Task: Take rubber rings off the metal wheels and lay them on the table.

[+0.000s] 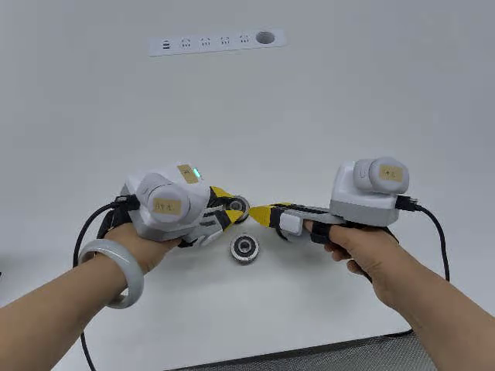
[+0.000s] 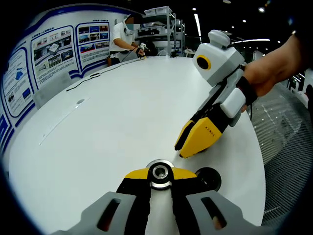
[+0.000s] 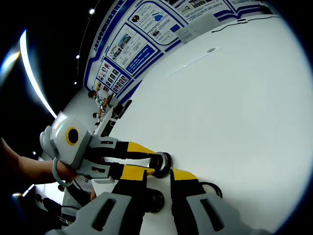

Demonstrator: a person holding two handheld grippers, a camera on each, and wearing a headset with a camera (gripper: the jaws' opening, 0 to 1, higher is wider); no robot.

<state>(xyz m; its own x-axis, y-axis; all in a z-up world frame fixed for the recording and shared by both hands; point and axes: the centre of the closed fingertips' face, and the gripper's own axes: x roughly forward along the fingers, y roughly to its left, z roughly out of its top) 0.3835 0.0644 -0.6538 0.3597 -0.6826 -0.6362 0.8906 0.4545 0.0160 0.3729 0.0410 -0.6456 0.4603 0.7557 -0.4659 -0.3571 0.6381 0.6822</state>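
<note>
My left gripper (image 1: 230, 210) is shut on a small metal wheel (image 1: 238, 205), which sits upright between its yellow tips (image 2: 160, 172). My right gripper (image 1: 261, 215) points at that wheel from the right, its tips (image 2: 188, 146) just short of it. In its own view its jaws stand a small way apart with nothing between them (image 3: 157, 175). A second wheel (image 1: 244, 248) with a black rubber ring lies flat on the table just in front (image 2: 209, 177). A thin black ring (image 3: 211, 187) shows beside the right jaw; I cannot tell whether it lies or hangs.
The white table (image 1: 309, 116) is bare around the grippers. A white power strip (image 1: 216, 41) lies at its far side. Black cables (image 1: 437, 232) trail from both grippers toward the near edge. A person (image 2: 122, 34) stands at the table's far end.
</note>
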